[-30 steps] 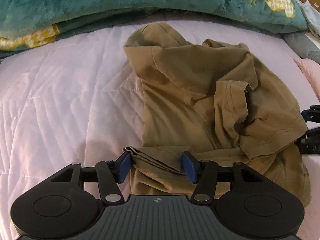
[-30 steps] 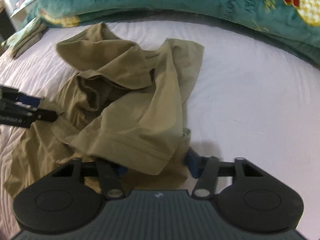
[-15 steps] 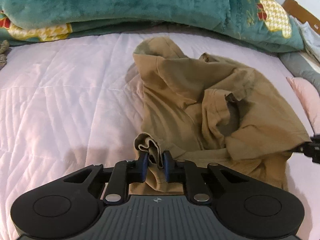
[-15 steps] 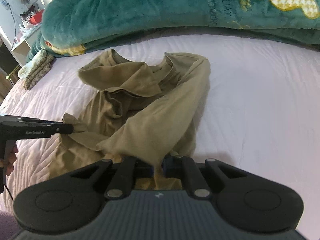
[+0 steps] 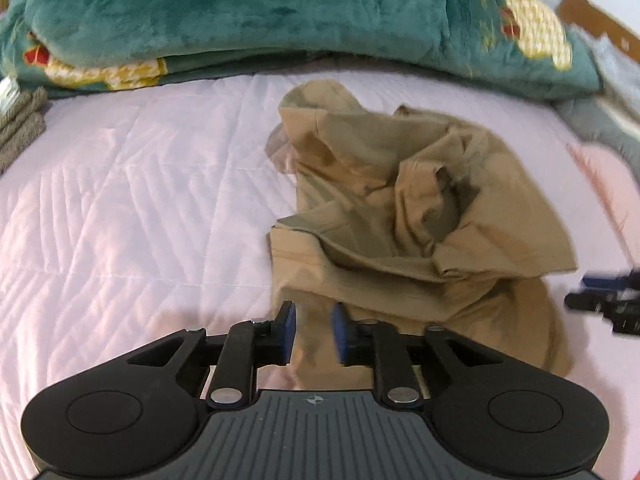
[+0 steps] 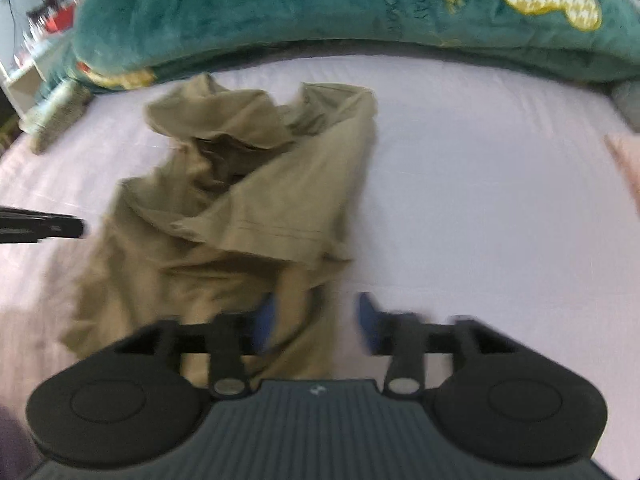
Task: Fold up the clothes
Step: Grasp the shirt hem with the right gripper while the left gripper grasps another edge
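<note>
Item: tan shirt [image 5: 400,216], crumpled mid-bed on pink quilt [image 5: 120,208], just below green blanket [image 5: 240,20].
Left claw [image 5: 313,334]: jaws opening, released; shirt hem w/in the gap, pads not pressing.
Right claw [image 6: 316,320]: jaws opening, wide, released; cloth edge by its left pad, blurred.
Risks (est.): hem may snag on a pad and drag as the claw lifts, re-bunching the shirt. Sleeves and collar are tangled atop the body, so folding w/o flattening would lock in creases.
</note>
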`<state>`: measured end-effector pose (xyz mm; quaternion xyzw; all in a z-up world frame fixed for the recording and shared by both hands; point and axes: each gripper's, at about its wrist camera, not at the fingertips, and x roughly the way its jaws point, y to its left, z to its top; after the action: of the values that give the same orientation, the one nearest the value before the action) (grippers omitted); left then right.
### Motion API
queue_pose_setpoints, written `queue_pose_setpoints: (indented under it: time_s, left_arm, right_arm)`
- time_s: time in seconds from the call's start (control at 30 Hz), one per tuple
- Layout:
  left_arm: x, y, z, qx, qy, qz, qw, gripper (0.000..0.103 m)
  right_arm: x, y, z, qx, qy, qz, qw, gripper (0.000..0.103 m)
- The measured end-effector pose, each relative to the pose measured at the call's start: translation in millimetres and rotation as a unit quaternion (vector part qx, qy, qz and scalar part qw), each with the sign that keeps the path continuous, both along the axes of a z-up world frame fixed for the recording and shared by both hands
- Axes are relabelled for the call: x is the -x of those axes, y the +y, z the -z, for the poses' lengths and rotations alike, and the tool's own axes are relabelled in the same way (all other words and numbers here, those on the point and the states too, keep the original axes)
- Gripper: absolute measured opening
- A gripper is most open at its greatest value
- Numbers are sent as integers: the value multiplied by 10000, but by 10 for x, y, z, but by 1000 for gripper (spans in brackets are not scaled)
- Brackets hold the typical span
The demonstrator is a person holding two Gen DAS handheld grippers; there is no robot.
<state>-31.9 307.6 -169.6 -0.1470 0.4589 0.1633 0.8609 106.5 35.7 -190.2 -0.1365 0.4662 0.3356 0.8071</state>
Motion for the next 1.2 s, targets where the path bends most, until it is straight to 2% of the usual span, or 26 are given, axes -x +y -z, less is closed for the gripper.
queue_pose_setpoints:
  time_s: [0.03,0.07,0.1,0.2,0.33,0.4,0.43,0.47,0.5,0.53,0.57,0.63,0.67,0.7,0.77,0.87,1.03,1.2]
  left_arm:
    - [-24,-6,20,-130,64,53,9999,40]
    - [-49,-7,45,-263,98,115,9995,54]
    - [-75,-5,62,-366,73,192,9991,58]
    - [-178,18,93,-542,-22,428,9976,63]
    - [-403,88,233,-533,81,439,9976,64]
    - [-516,118,293,-490,82,454,9977,64]
    - [-560,119,314,-465,40,489,9977,64]
    - [-600,115,340,-446,18,548,9975,64]
    - [-636,105,370,-432,15,632,9971,60]
    - [-671,96,399,-419,12,715,9966,58]
    - [-694,88,420,-392,9,764,9963,50]
    - [-702,85,432,-299,-20,759,9967,38]
    - [-684,103,418,-238,-73,705,9972,27]
    - [-662,129,403,-156,-129,634,9978,20]
    - [-592,166,369,31,-272,501,9984,14]
    - [-486,173,303,197,-442,416,9980,11]
    - [-278,170,134,493,-716,377,9955,11]
    - [-9,38,-44,658,-888,608,9920,11]
  right_arm:
    - [-25,11,44,-24,-38,-87,10000,62]
    - [-50,26,82,-56,-82,-164,9998,62]
    - [-71,55,97,-114,-145,-208,9996,62]
    - [-138,146,145,-263,-335,-344,9985,71]
    - [-243,369,278,-71,-487,-619,9969,72]
    - [-247,416,275,-179,-623,-697,9955,71]
    - [-242,429,263,-265,-670,-732,9947,68]
    - [-244,439,254,-352,-659,-769,9942,60]
    - [-251,460,258,-356,-636,-779,9943,50]
    - [-264,489,280,-257,-586,-748,9951,22]
    - [-278,510,303,-168,-533,-716,9959,8]
    - [-288,486,319,-178,-405,-629,9970,8]
    - [-287,469,318,-220,-341,-581,9975,7]
    - [-280,452,313,-266,-293,-538,9978,7]
    - [-226,418,261,-371,-306,-502,9976,7]
    - [-158,351,168,-581,-169,-419,9973,7]
    - [-54,221,5,-1023,258,-296,9940,7]
    - [67,96,-127,-1209,511,-209,9911,7]
